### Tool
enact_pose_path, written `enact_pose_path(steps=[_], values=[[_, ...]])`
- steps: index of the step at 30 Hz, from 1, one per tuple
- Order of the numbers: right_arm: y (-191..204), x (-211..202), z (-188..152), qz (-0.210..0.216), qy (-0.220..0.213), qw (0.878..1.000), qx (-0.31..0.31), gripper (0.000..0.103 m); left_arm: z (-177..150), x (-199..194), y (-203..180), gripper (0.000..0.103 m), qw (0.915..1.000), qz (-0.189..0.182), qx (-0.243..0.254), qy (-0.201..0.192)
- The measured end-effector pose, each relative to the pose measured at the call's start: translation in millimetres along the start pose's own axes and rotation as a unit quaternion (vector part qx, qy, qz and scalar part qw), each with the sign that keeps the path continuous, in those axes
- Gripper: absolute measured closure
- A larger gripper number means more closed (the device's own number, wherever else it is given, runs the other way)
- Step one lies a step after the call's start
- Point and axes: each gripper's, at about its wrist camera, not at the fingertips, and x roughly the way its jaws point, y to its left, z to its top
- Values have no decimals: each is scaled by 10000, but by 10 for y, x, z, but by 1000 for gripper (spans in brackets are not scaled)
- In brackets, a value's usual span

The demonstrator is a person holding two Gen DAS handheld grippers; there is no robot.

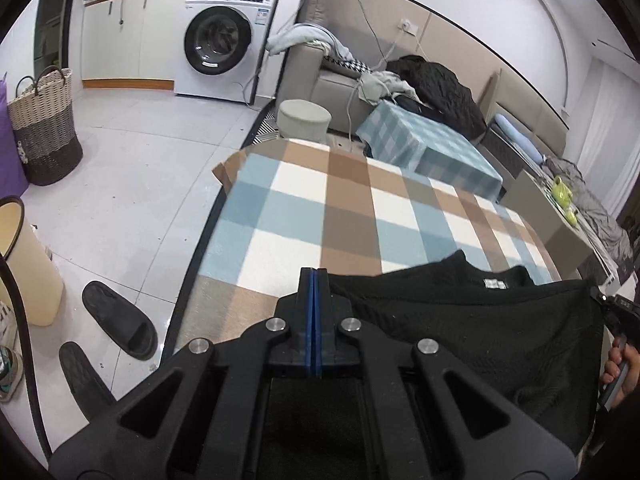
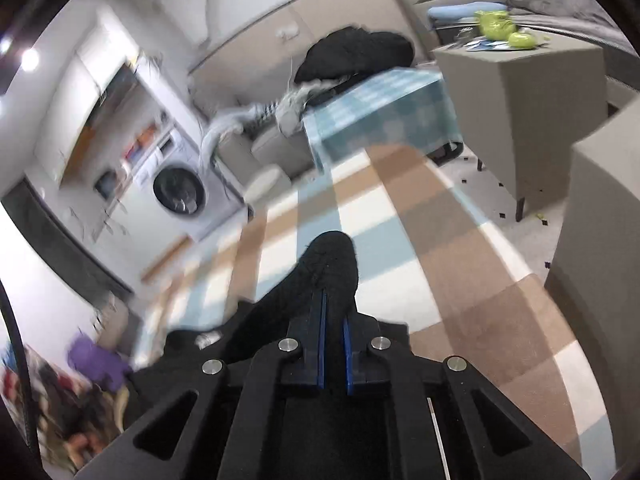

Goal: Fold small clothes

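So the black sweater [image 1: 460, 320] is stretched out wide over the checked blanket [image 1: 320, 208], collar tag facing up. The left gripper [image 1: 315, 280] is clamped tight on its left edge. The right gripper [image 2: 334, 300] has a bunched end pinched, though that view's blurry, so I think it's a shoulder or sleeve. The garment runs side to side between them, both about equally close.

Both wrist views close, angled down over checked cloth [image 1: 320, 208].
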Motion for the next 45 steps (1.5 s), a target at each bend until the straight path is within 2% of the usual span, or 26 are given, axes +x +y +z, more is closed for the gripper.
enact_pose_path(steps=[3,6,7,8,9,10,11,16,22,28,31,33,34,35,37,42,45], values=[[-72,101,31,-479,265,9984,108,96,-6,-16,13,103,9999,-82,-56,97],[-125,255,-8,-815,688,9940,248,80,-46,-16,-66,101,9996,-123,28,237],[-119,245,-18,-853,670,9938,257,77,-66,-13,-117,94,9994,-138,97,294],[-109,223,-27,-844,643,9940,249,65,-85,-17,-162,80,9993,-155,156,313],[-87,189,-38,-809,606,9946,242,57,-102,-17,-214,72,9991,-182,221,323],[-57,143,-53,-746,538,9956,205,56,-122,-25,-284,56,9988,-230,303,306],[-9,100,-68,-700,506,9962,102,56,-137,-20,-349,46,9984,-264,387,303],[174,-14,-191,-562,537,9968,-177,51,-250,191,-778,45,9922,-133,1059,647],[286,-139,-366,-469,586,9965,-361,50,-396,382,-1044,45,9839,40,1323,1200],[292,-291,-454,-572,440,9958,-558,50,-549,381,-1168,42,9753,-33,1671,1441],[258,-349,-434,-567,382,9961,-565,49,-617,458,-1212,42,9721,100,1848,1443],[249,-356,-431,-584,388,9958,-583,49,-636,479,-1244,54,9718,91,1931,1351],[247,-349,-435,-583,406,9956,-606,49,-638,473,-1261,77,9718,7,1972,1295],[246,-343,-442,-568,431,9956,-605,49,-626,463,-1267,96,9725,14,1973,1241],[242,-341,-457,-565,456,9955,-607,49,-585,379,-1242,100,9770,-37,1859,1046],[234,-329,-472,-560,458,9957,-584,49,-439,113,-1163,101,9850,-107,1636,535],[253,-311,-465,-517,453,9960,-570,49,-263,-25,-1108,101,9905,-55,1371,75]])
